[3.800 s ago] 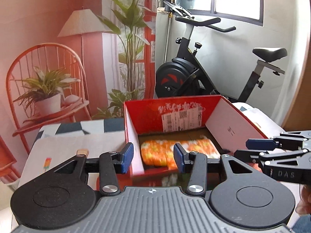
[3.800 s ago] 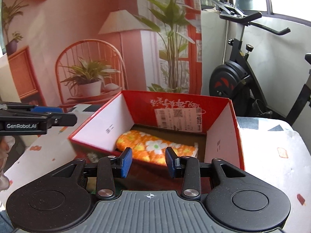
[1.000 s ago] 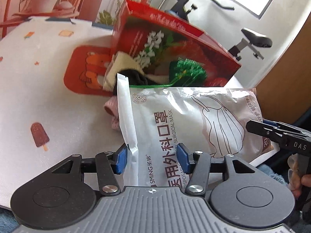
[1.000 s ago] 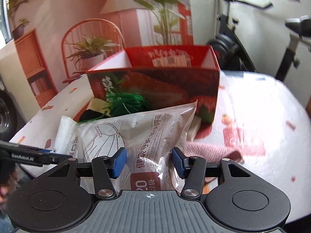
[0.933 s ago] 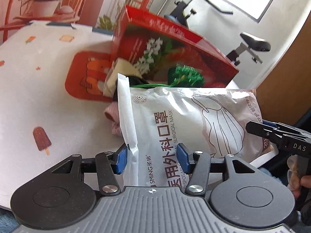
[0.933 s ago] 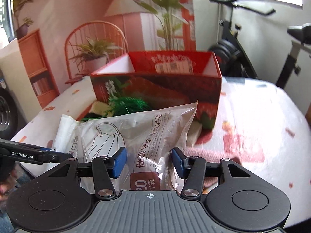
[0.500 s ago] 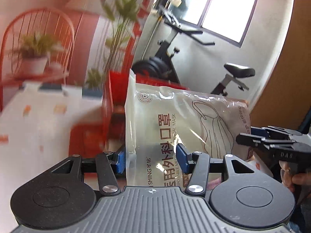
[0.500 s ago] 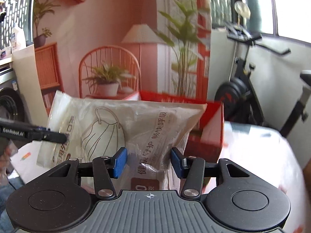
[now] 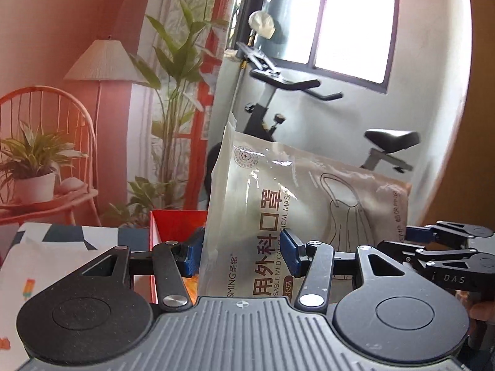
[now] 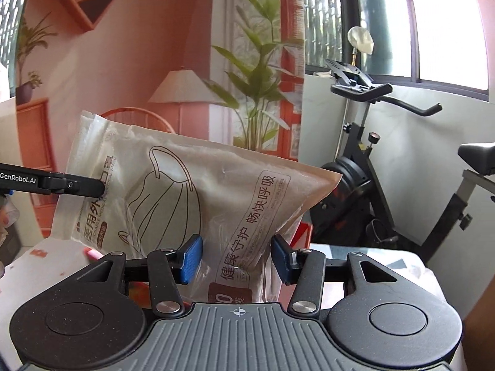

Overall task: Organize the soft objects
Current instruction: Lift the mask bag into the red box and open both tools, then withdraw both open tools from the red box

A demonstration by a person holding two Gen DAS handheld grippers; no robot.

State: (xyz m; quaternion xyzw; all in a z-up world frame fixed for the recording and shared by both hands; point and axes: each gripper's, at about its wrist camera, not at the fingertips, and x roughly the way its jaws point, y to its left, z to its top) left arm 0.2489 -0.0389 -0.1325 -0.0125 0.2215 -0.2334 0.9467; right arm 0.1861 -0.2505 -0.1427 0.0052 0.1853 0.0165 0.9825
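Observation:
A pack of surgical masks [image 9: 294, 191], a soft beige plastic bag with a mask drawing, hangs in the air between both grippers. My left gripper [image 9: 243, 252] is shut on its left end, blue pads pressing the bag from both sides. My right gripper [image 10: 236, 259] is shut on the other end of the mask pack [image 10: 201, 191]. Each gripper shows in the other's view: the right gripper [image 9: 433, 247] at the right edge, the left gripper [image 10: 62, 182] at the left edge. Below and behind the bag, the red cardboard box [image 9: 176, 219] shows only a corner.
The table's white patterned cloth [image 9: 62, 247] lies below at the left. An exercise bike [image 10: 365, 167] stands behind the table by the window. A printed backdrop with a chair, a lamp and plants [image 9: 40, 167] fills the left. A person's fingers [image 10: 6, 216] hold the left gripper.
Both grippers have lifted the mask pack off the table, from in front of the red box to well above it. The small things beside the box have dropped out of view.

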